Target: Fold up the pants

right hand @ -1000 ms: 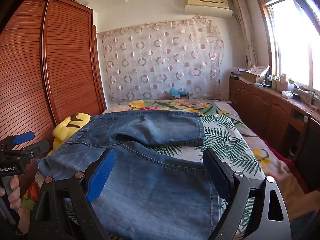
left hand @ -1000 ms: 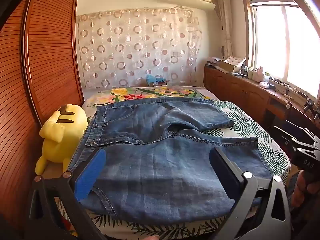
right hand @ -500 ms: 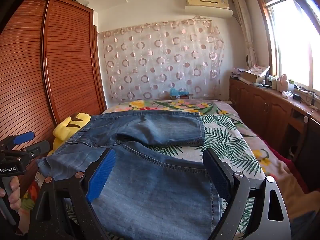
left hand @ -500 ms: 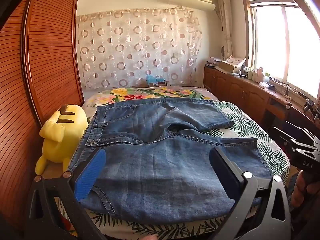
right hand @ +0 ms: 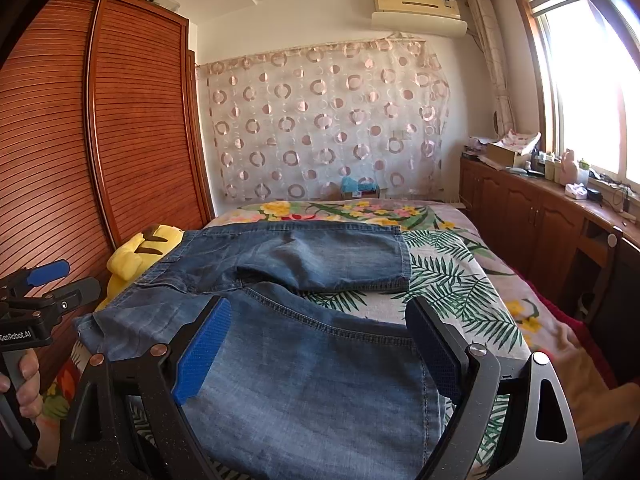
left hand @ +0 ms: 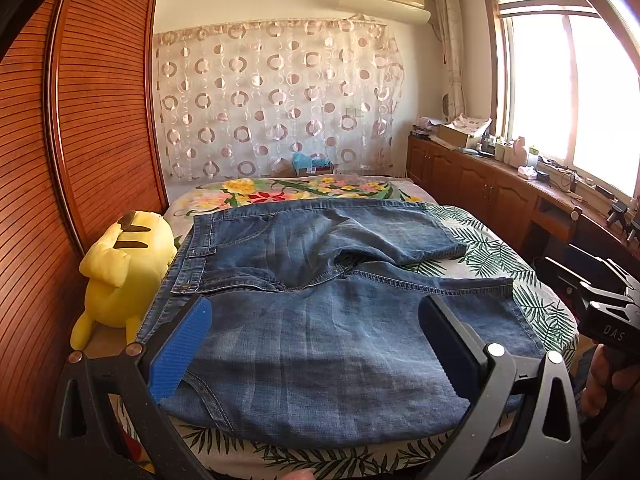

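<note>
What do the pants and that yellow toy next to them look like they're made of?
Pants: apparently denim; faded blue weave, contrast-stitched seams, waistband rivet, matte.
Yellow toy: looks like soft plush over stuffing; rounded, slightly fuzzy matte surface, no hard edges. Fiber type can't be told.

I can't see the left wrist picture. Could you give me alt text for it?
A pair of blue denim pants lies spread flat on a bed with a leaf-and-flower cover, both legs pointing right. The open left tongs hover over the near leg, holding nothing. A yellow plush toy sits beside the waistband, by a wooden wardrobe.
</note>
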A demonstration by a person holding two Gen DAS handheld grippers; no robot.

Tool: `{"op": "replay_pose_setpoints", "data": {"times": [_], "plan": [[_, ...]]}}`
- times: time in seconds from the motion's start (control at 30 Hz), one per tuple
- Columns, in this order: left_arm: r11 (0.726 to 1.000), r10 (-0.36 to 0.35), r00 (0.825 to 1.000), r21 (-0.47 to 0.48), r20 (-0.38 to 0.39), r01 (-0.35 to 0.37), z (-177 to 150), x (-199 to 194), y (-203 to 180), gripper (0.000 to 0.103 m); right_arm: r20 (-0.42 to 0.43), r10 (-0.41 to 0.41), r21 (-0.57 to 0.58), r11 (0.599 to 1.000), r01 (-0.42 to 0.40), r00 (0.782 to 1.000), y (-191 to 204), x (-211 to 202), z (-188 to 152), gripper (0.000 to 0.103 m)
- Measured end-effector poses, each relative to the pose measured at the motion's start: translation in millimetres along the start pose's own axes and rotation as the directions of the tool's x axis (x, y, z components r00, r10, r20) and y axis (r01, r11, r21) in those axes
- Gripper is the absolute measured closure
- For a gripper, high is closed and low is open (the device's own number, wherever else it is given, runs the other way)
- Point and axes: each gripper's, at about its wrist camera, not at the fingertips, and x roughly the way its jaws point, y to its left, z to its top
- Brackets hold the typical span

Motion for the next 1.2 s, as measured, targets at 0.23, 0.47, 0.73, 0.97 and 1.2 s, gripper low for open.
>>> {"op": "replay_pose_setpoints", "data": {"times": [0.23,0.47,0.73,0.97,1.2], "plan": [[1.000,0.001,1.000,-0.001,0.001,-0.001,0.0,0.0,0.0,0.000,0.001,0.001,0.000,1.000,-0.001,1.000,0.1,-1.0,-0.3,0.013],[1.000,0.000,1.000,-0.002,0.001,0.000,4.9,-1.9,2.4,0.000,0.002,0.003,-0.002,1.000,-0.003,1.000,0.6,-1.7,-0.8,0.013],[1.000,0.000,1.000,-0.001,0.001,0.000,5.5,-2.1,2.7,0.000,0.003,0.002,-0.002,1.000,-0.002,1.000,1.5,-1.3,-0.9,0.013],[1.000,0.001,1.000,-0.001,0.003,-0.001,7.4,-4.4,2.6,0.000,0.002,0.004,-0.002,1.000,-0.004,1.000,1.8,-2.0,-0.7,0.013],[1.000,0.000,1.000,-0.001,0.003,0.000,6.5,-3.9,2.2,0.000,0.002,0.004,-0.002,1.000,-0.004,1.000,2.0,-1.6,-0.7,0.013]]}}
